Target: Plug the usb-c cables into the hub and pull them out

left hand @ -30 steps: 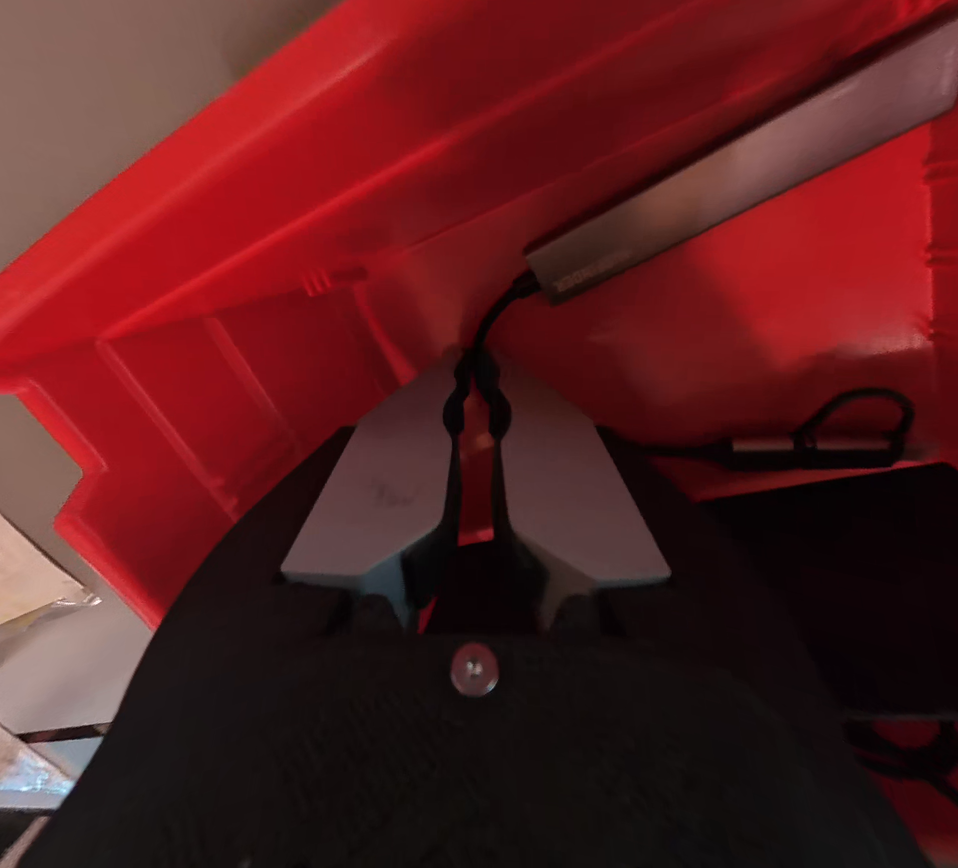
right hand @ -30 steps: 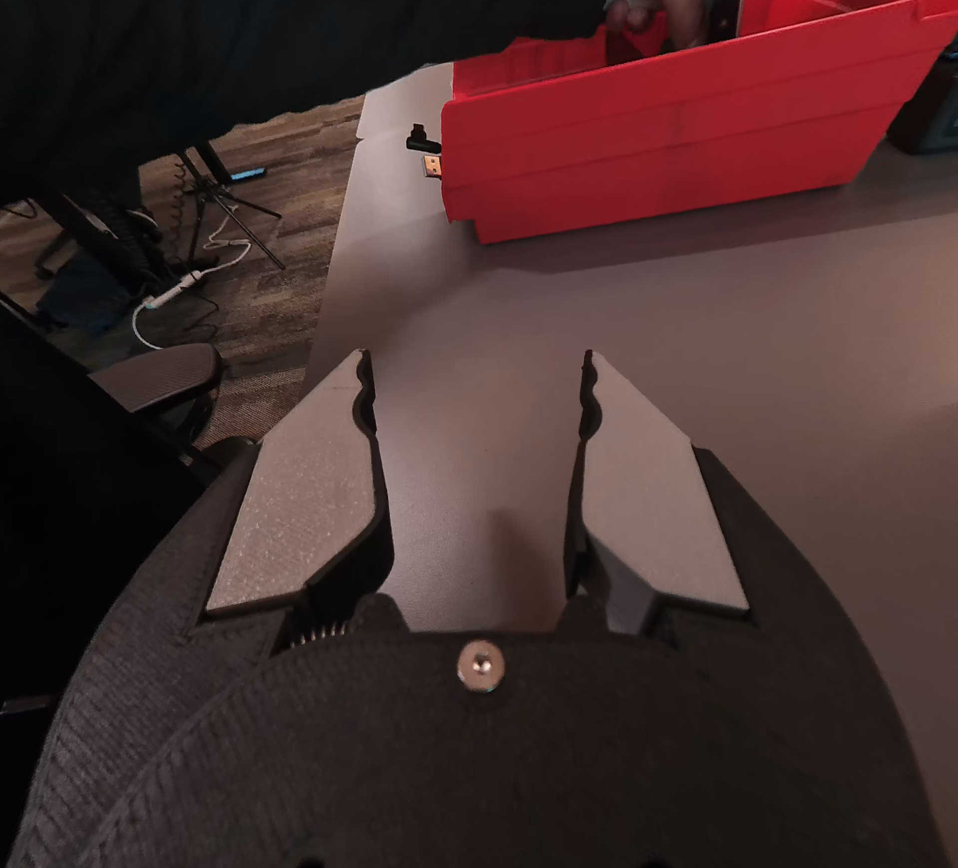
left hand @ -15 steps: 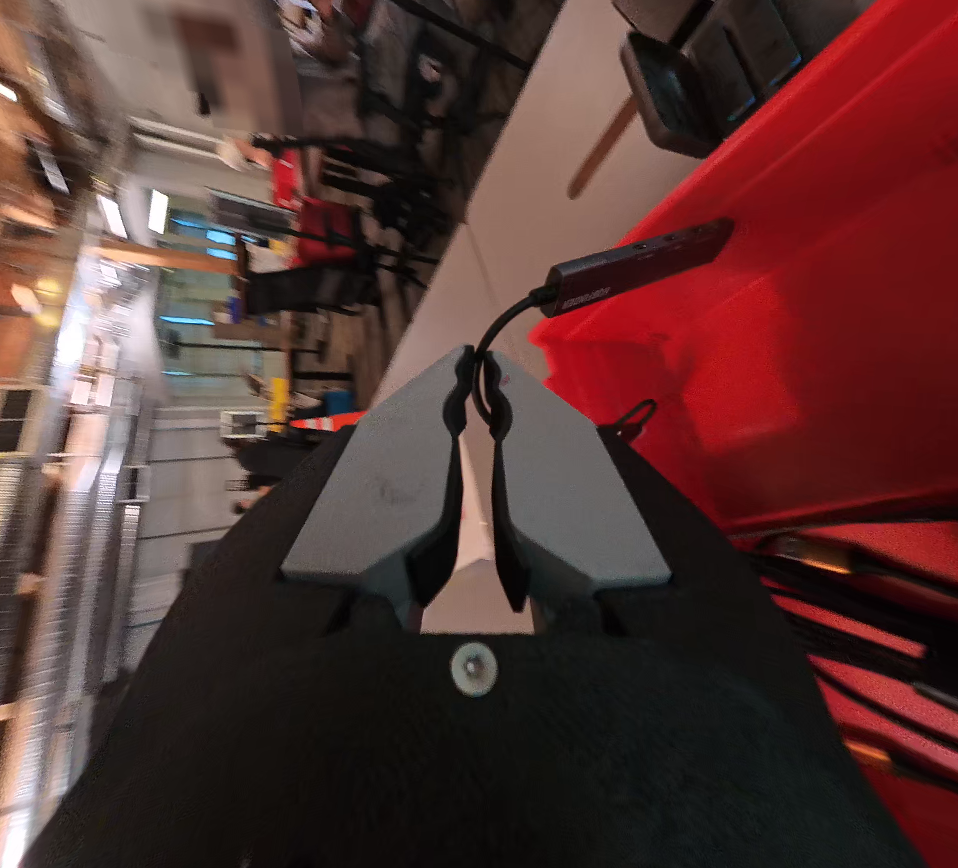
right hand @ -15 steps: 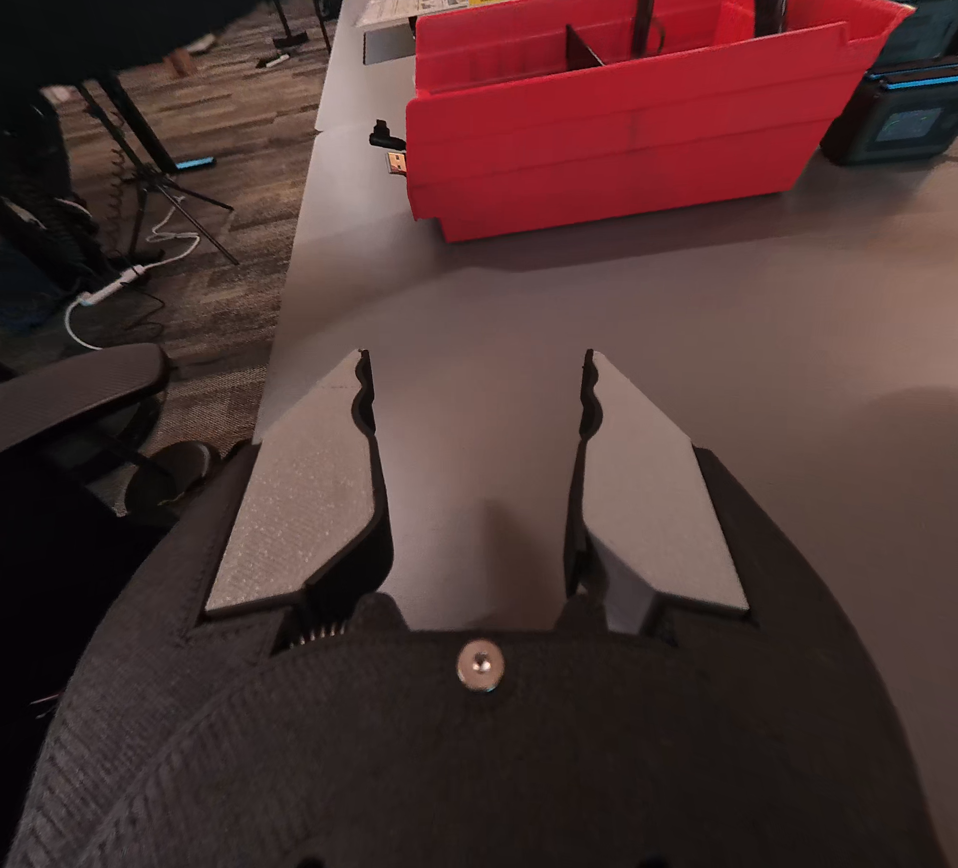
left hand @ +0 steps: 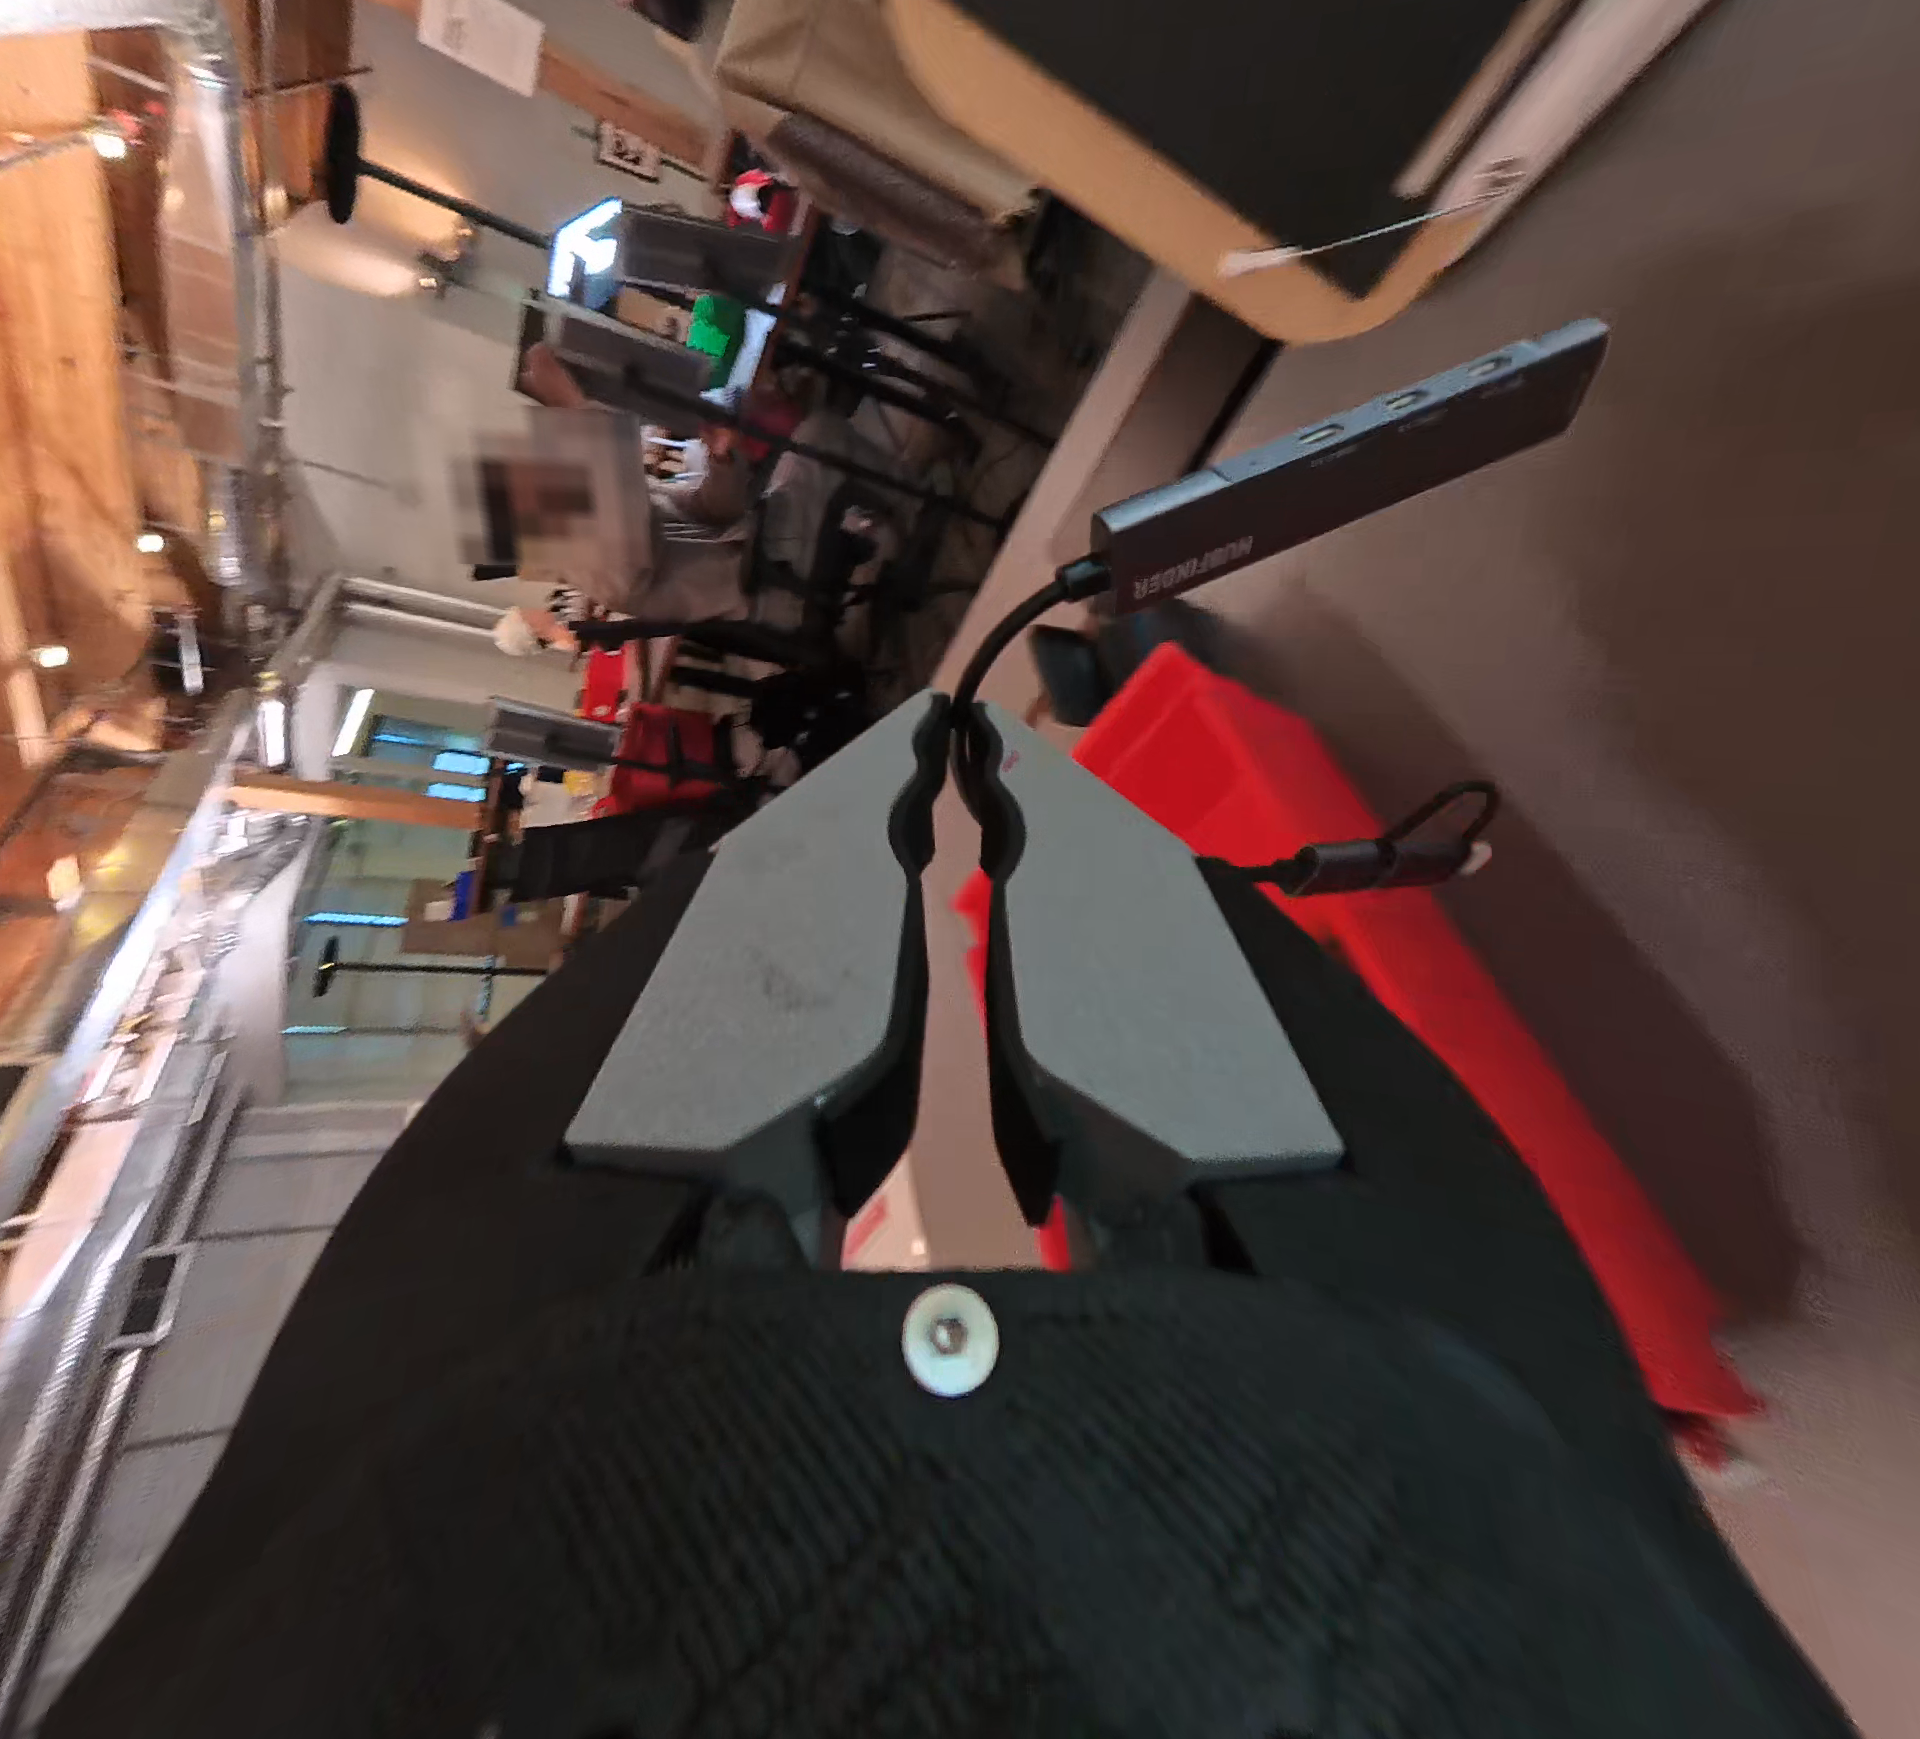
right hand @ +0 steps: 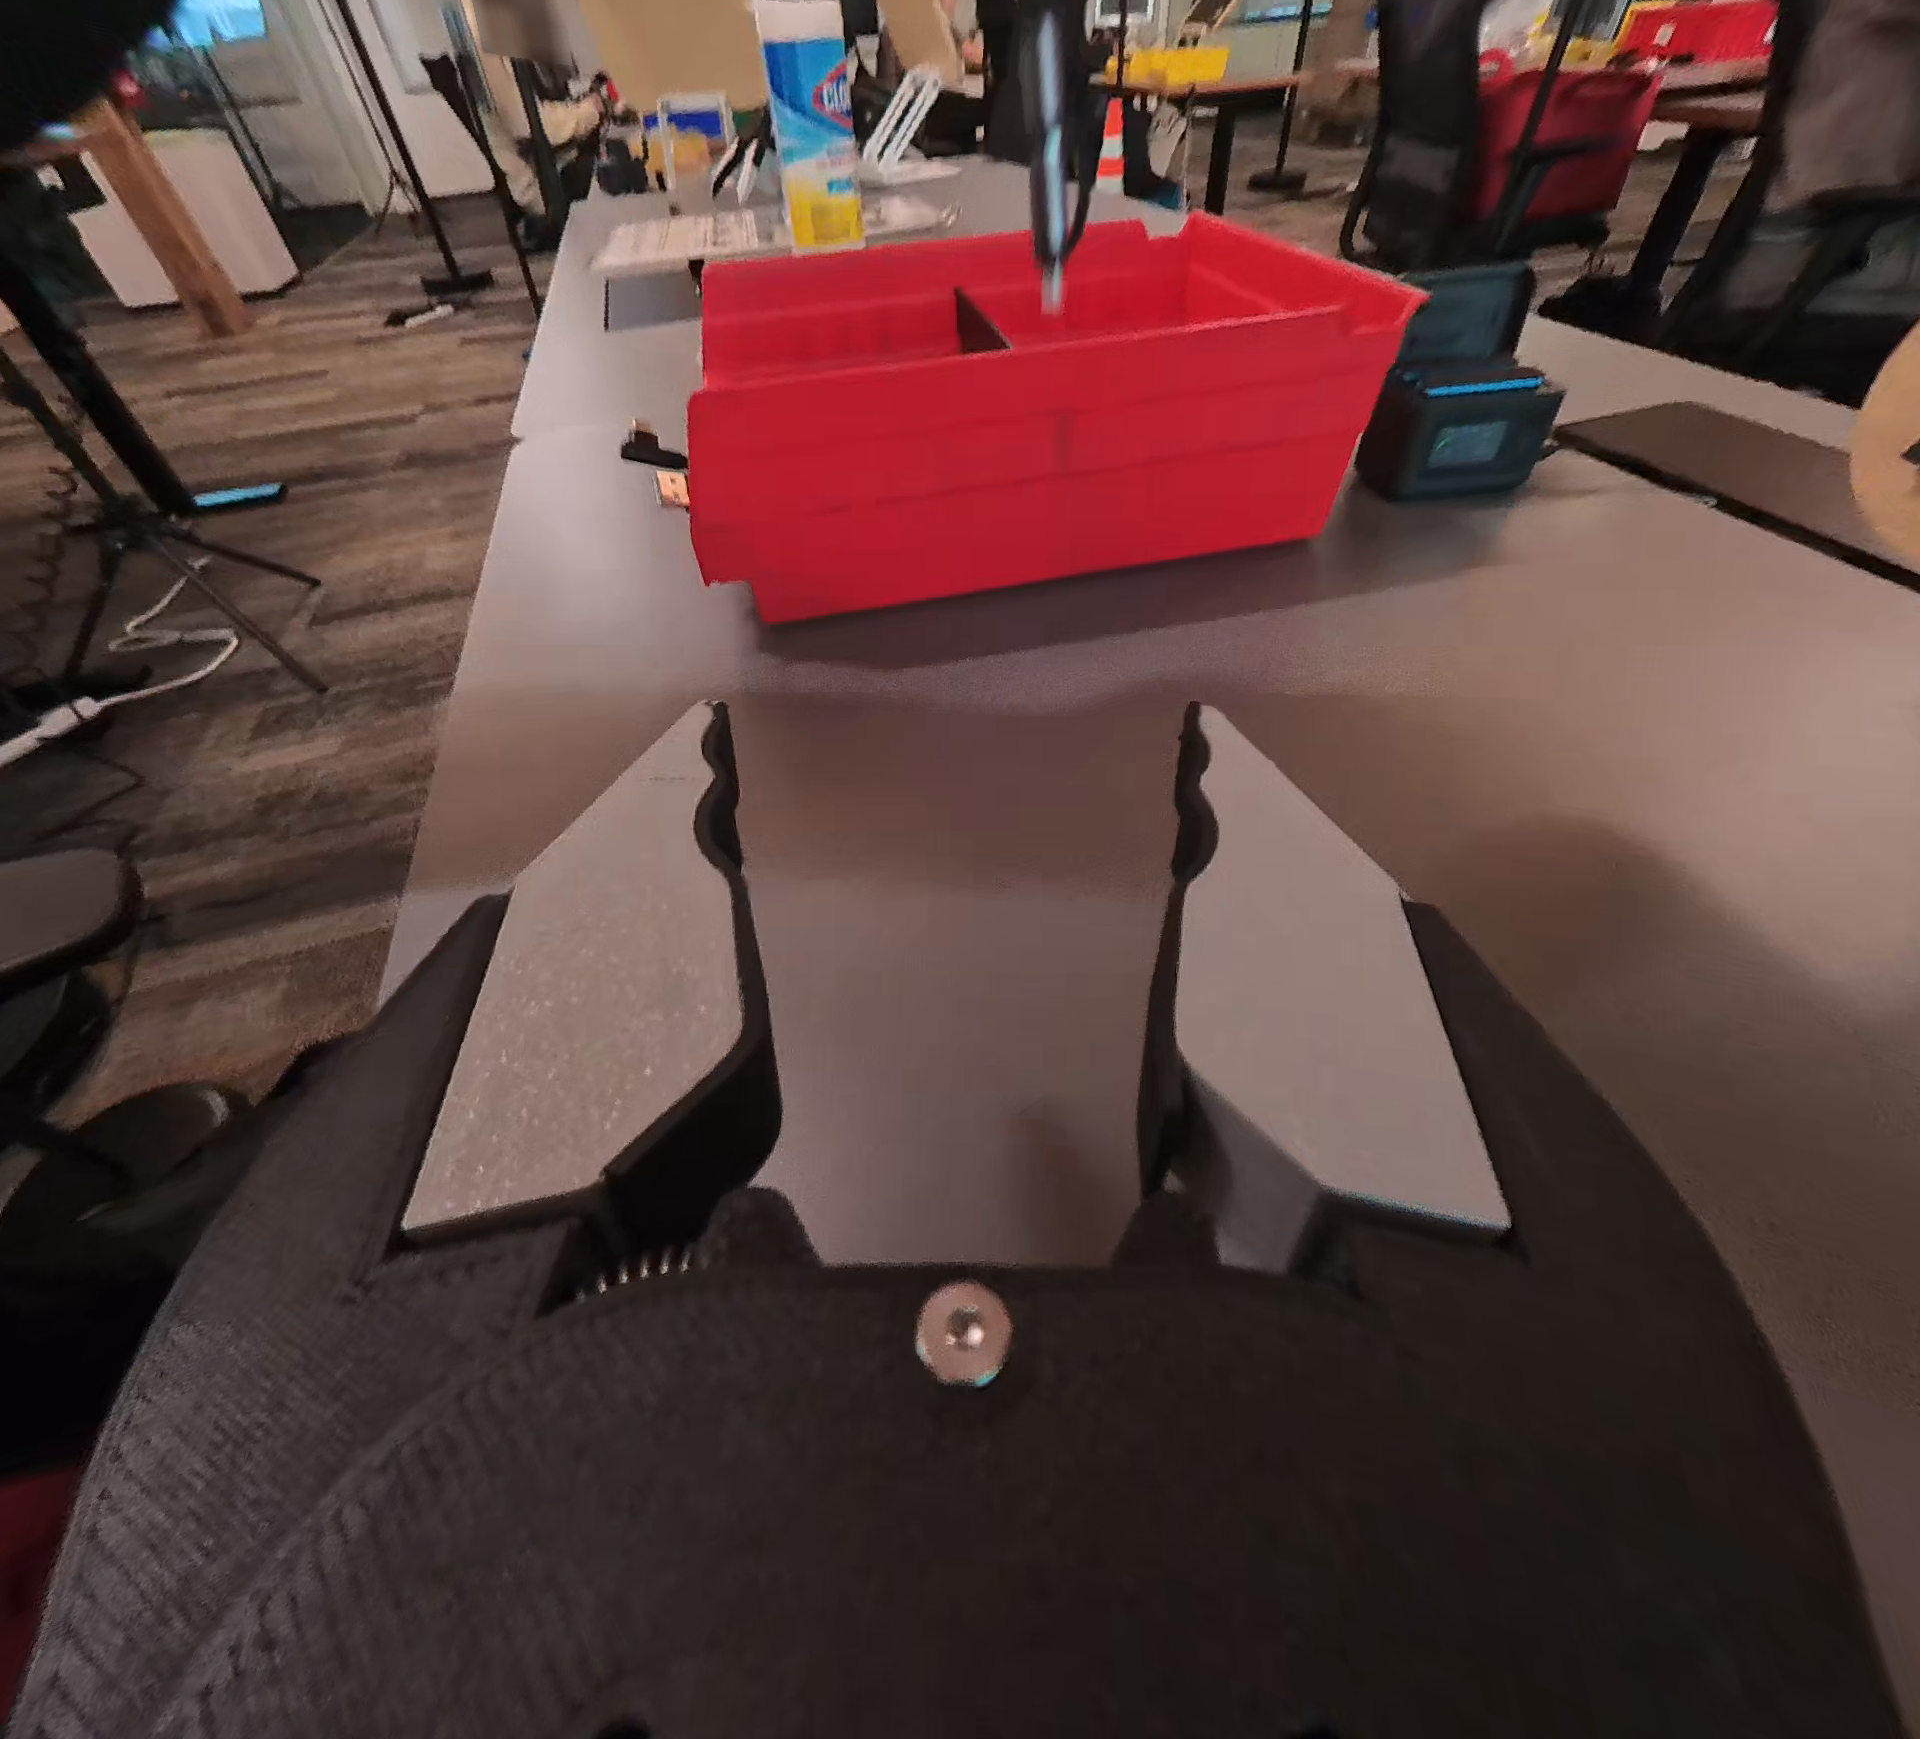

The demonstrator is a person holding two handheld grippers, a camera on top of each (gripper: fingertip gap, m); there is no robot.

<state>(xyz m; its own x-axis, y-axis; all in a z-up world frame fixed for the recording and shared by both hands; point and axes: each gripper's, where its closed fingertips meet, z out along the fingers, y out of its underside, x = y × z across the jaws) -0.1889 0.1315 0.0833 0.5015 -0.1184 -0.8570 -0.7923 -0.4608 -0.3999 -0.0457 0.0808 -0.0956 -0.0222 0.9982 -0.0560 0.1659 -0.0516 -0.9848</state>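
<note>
The left gripper is clamped on the thin black cord of the hub, with its fingertips pressed together around the cord just short of the hub's near end. The hub, a slim grey bar with a row of small ports along its upper face, hangs in the air ahead of and to the right of this gripper, pointing up and to the right, clear of the grey surface behind it. A short plug with a small loop on it juts out just to the right of the left gripper's right finger, over the red bin, which lies beyond and to the right of the gripper in this rolled view. The right gripper is spread wide apart with nothing between its fingers, and it sits low over the same grey surface. Straight ahead of it and well apart stands the red bin, split by a dark divider. A blurred dark object hangs above the bin's right compartment. Two small connectors lie against the bin's left end, a dark case with blue trim sits just to its right, and a wipes canister stands behind it.
</note>
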